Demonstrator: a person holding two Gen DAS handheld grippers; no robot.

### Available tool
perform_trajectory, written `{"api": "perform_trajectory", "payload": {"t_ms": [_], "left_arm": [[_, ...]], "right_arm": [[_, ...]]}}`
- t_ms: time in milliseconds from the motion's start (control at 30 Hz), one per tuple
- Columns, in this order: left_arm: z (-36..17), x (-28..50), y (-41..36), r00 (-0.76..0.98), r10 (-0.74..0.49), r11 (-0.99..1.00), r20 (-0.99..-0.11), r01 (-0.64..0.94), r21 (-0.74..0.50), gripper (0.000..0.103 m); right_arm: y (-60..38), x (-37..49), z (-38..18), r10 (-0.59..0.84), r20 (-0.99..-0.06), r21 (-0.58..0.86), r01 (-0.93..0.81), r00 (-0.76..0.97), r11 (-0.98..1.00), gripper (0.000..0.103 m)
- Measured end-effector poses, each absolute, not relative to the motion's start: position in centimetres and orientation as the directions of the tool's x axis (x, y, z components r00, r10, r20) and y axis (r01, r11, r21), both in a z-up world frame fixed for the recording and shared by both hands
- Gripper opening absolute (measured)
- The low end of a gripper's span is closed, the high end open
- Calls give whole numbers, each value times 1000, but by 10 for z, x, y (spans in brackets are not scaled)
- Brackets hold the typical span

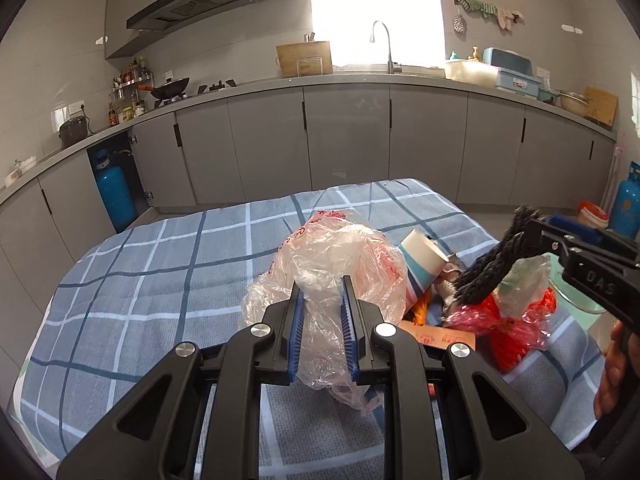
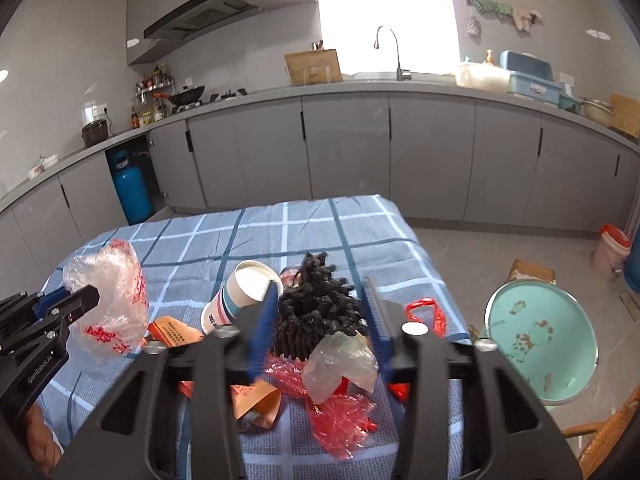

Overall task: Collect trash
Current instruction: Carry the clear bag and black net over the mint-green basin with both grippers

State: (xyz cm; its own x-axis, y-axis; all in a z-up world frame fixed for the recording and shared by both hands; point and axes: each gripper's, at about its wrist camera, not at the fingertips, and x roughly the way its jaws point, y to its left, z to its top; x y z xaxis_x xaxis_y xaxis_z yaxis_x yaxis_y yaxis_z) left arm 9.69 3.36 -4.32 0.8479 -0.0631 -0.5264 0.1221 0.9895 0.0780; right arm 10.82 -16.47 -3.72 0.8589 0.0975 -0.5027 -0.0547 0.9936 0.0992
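My left gripper (image 1: 323, 312) is shut on a crumpled clear plastic bag with red print (image 1: 340, 264), lifted over the blue checked tablecloth (image 1: 160, 280). In the right wrist view that bag (image 2: 116, 300) hangs at the left gripper's tip (image 2: 94, 294). My right gripper (image 2: 320, 282) has a dark woolly cloth (image 2: 316, 312) between its pads, which touch both its sides. The cloth (image 1: 496, 264) rises from a trash pile to the right gripper (image 1: 540, 228). The pile holds a striped paper cup (image 2: 244, 296), a red plastic bag (image 2: 344, 420), a small clear bag (image 2: 344, 364) and orange paper wrappers (image 2: 172, 330).
A round green stool top (image 2: 540, 340) stands just right of the table, with a wicker chair (image 2: 608, 436) beside it. A bucket with a red lid (image 2: 612, 248) and a cardboard piece (image 2: 532, 270) sit on the floor. Grey kitchen cabinets (image 2: 348, 148) run behind.
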Motion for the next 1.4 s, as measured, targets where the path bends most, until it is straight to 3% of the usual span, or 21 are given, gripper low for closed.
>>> {"api": "perform_trajectory", "payload": {"t_ms": [33,233,533,1100,1400], "left_arm": [[-42,97,33,849,-66,989,-524,125,78,18],[-31,96,24,860,-83,987,-503,142,80,18],[-6,99,-5,885,-131,978,-447,188,87,18],[16,117,-69,890,-209,955,-405,276,114,18],[22,127,-113,877,-271,932,-398,343,122,18]], "right_arm": [[-164,109,-37,101,-504,97,-60,858,993,12],[-160,100,-24,124,-456,103,-87,881,991,3],[-178,92,9,92,-363,102,-58,927,993,2],[-234,89,34,42,-310,130,-1,950,991,1],[-288,88,39,-61,-291,120,100,955,988,1]]}}
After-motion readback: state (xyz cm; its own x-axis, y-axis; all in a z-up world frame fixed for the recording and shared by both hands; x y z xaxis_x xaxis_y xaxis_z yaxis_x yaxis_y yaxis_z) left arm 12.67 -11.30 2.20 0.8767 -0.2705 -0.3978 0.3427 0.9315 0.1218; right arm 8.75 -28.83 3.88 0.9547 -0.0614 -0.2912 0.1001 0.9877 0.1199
